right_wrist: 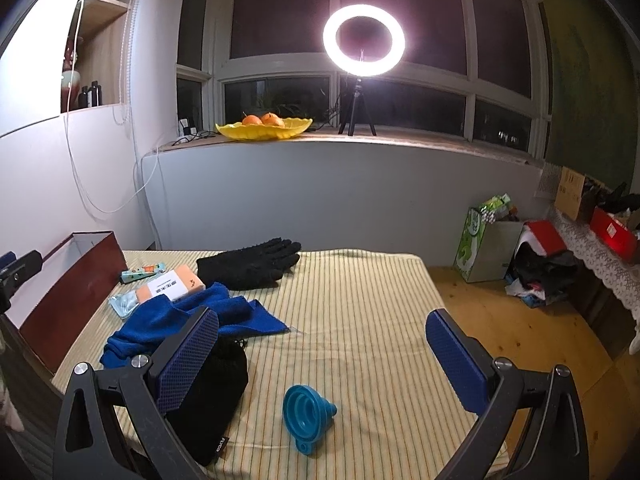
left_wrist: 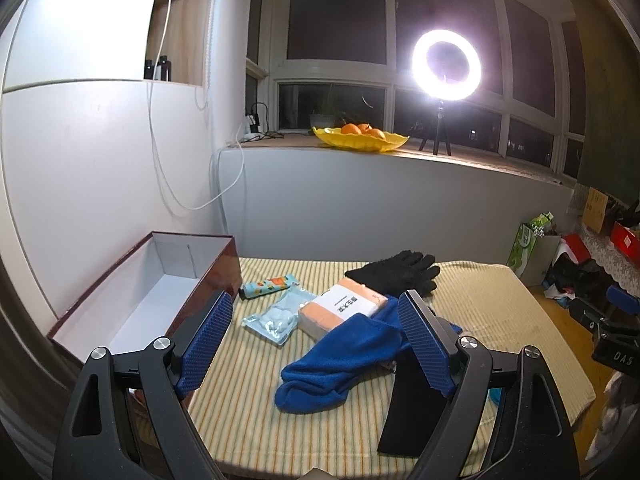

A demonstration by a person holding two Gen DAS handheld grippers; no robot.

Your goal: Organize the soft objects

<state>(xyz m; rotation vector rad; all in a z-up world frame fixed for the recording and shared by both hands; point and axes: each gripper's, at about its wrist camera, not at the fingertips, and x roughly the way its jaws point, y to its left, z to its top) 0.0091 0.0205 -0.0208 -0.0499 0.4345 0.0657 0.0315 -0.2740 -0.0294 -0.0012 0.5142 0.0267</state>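
Note:
A blue towel (left_wrist: 340,356) lies crumpled on the striped table; it also shows in the right wrist view (right_wrist: 176,320). Behind it lie an orange packed cloth with a white label (left_wrist: 344,308), a clear packet of white pieces (left_wrist: 276,318), a small patterned tube (left_wrist: 268,286) and a black glove (left_wrist: 396,274). A black pouch (right_wrist: 212,392) lies near the table's front. An open dark red box (left_wrist: 136,300) with a white inside stands at the left. My left gripper (left_wrist: 316,344) is open above the towel. My right gripper (right_wrist: 324,360) is open over the table, above a blue funnel (right_wrist: 306,410).
The striped cloth (right_wrist: 360,300) covers the table. A windowsill behind holds a yellow fruit bowl (left_wrist: 360,138) and a ring light on a tripod (left_wrist: 446,68). Bags and clutter (right_wrist: 520,248) sit on the wooden floor at the right.

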